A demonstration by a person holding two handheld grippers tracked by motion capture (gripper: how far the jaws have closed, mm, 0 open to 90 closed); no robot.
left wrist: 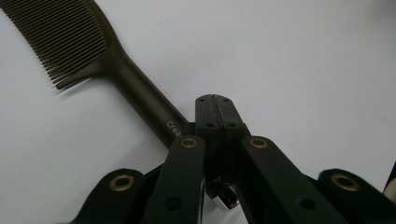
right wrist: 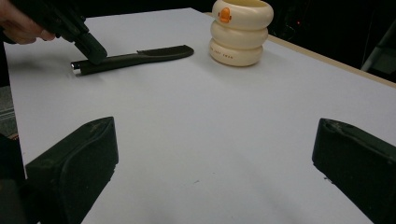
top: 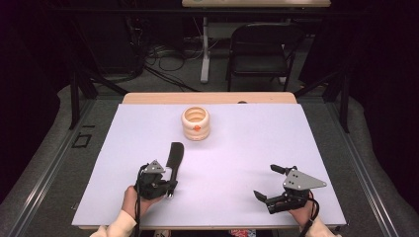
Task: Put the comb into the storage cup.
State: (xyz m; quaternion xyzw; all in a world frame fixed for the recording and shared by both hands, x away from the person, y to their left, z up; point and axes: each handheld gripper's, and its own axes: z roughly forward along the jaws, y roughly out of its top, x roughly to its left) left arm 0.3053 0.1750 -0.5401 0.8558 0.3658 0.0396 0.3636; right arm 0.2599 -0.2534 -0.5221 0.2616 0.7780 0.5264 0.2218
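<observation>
Comb (top: 174, 159) lies lower left of centre, long axis near vertical, teeth end up-frame. My left gripper (top: 168, 185) pinches its handle end; right gripper (top: 268, 182) spread wide, lower right.

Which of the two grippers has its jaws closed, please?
The left gripper: its jaws are pressed together at the comb handle, whereas the right gripper holds its jaws wide apart over bare table.

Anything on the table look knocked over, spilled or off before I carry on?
Nothing stands out. The cream ringed cup stands upright near the far edge, with no spill showing. The dark comb lies flat on the white table, its handle at the shut left tool. The right tool is open, holding nothing.
</observation>
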